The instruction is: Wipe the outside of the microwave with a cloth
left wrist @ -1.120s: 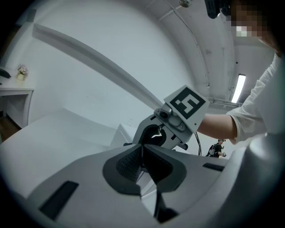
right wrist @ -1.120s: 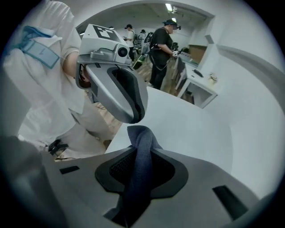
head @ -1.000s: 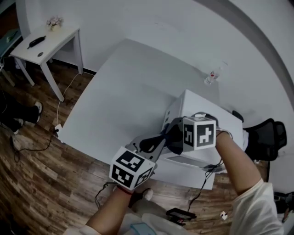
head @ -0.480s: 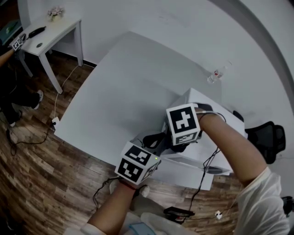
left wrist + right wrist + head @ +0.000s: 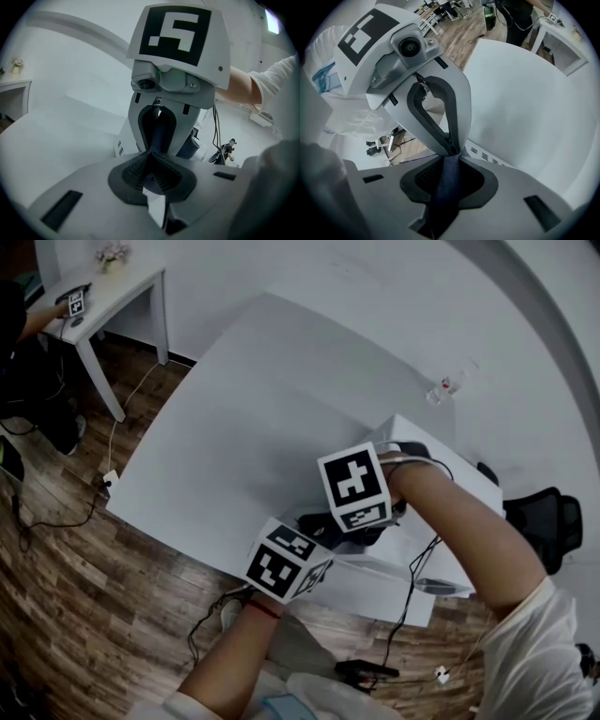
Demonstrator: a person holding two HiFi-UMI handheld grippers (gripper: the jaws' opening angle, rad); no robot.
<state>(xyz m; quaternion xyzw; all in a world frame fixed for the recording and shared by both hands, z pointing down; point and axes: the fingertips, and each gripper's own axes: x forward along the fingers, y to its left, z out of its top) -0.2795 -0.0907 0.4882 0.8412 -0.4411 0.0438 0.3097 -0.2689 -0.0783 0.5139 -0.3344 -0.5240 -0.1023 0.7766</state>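
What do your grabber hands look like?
The left gripper and right gripper are pale grey, with black ribbed pads. Each carries a white cube with black square markers. A dark cable hangs beside the right one. Sleeves are pale; a red band circles the left wrist.

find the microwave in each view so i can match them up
Head view: microwave right of centre, under the right arm.
Left gripper view: vented side just left of the right tool.
Right gripper view: vented strip right of the left tool's tips.
Shared landmark: the white table.
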